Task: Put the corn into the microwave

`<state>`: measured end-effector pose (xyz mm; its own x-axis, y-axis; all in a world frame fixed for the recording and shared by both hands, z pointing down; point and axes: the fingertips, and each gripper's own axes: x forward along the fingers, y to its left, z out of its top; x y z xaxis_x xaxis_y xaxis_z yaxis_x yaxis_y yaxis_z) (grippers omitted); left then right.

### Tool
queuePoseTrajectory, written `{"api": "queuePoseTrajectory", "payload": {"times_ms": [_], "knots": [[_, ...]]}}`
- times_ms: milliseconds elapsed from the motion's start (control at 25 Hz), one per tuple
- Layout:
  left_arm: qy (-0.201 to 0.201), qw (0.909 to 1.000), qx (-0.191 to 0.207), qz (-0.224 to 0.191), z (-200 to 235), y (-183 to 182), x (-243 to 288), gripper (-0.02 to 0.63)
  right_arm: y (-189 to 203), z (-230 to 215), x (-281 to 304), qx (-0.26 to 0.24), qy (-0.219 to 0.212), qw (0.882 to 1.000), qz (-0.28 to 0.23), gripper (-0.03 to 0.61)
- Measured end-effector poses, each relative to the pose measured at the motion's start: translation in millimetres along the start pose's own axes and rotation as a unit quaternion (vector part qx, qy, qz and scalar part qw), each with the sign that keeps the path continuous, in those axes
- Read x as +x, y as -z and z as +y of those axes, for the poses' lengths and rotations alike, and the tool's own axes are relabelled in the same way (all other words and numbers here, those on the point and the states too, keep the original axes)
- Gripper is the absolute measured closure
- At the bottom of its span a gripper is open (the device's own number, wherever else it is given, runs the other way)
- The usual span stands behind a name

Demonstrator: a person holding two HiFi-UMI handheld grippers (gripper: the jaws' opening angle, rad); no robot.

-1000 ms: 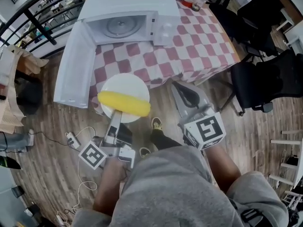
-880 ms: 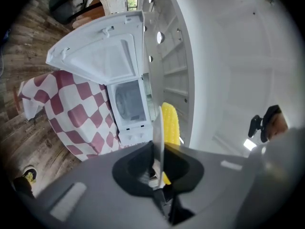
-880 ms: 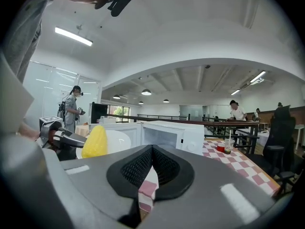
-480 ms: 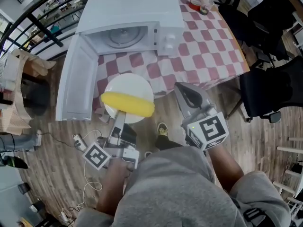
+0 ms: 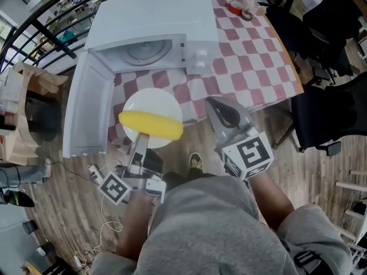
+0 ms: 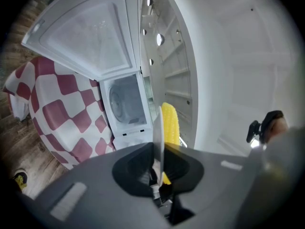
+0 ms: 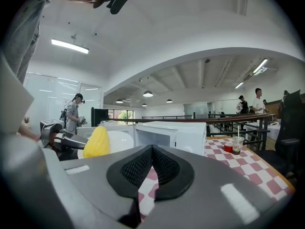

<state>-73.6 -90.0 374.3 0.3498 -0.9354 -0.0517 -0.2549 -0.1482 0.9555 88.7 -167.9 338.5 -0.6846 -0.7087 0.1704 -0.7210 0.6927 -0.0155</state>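
Observation:
A yellow corn cob (image 5: 151, 125) lies on a white plate (image 5: 152, 104). My left gripper (image 5: 141, 137) is shut on the plate's near rim and holds it level over the table's front edge. The white microwave (image 5: 155, 13) stands just beyond, its door (image 5: 86, 105) swung open to the left and its cavity (image 5: 143, 49) empty. In the left gripper view the plate (image 6: 158, 128) shows edge-on between the jaws, with the corn (image 6: 170, 124) on it and the cavity (image 6: 126, 101) ahead. My right gripper (image 5: 214, 104) is shut and empty to the plate's right. It points at the microwave (image 7: 167, 133).
The table wears a red-and-white checked cloth (image 5: 246, 50). A cup and a red item (image 5: 241, 7) stand at its far right. Black chairs (image 5: 327, 107) stand to the right. Cables and a power strip (image 5: 94, 171) lie on the wooden floor near the person's feet.
Both grippers have moved forward toward the microwave, the left one carrying the plate and corn over the table's edge. Neither grip has changed.

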Motion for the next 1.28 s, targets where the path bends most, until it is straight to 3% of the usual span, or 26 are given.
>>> {"api": "queuePoseTrajectory", "payload": {"times_ms": [480,1280], "knots": [[-0.006,1.0000,-0.004,-0.005,6.7,-13.8,23.2,0.581,-1.6,-0.3,24.8,0.012,-0.015,1.000,-0.001,0.583],[-0.013,0.9989,-0.036,0.027,82.6,-106.1,113.2,0.581,-12.5,-4.0,149.5,0.019,0.013,0.999,0.027,0.583]]}}
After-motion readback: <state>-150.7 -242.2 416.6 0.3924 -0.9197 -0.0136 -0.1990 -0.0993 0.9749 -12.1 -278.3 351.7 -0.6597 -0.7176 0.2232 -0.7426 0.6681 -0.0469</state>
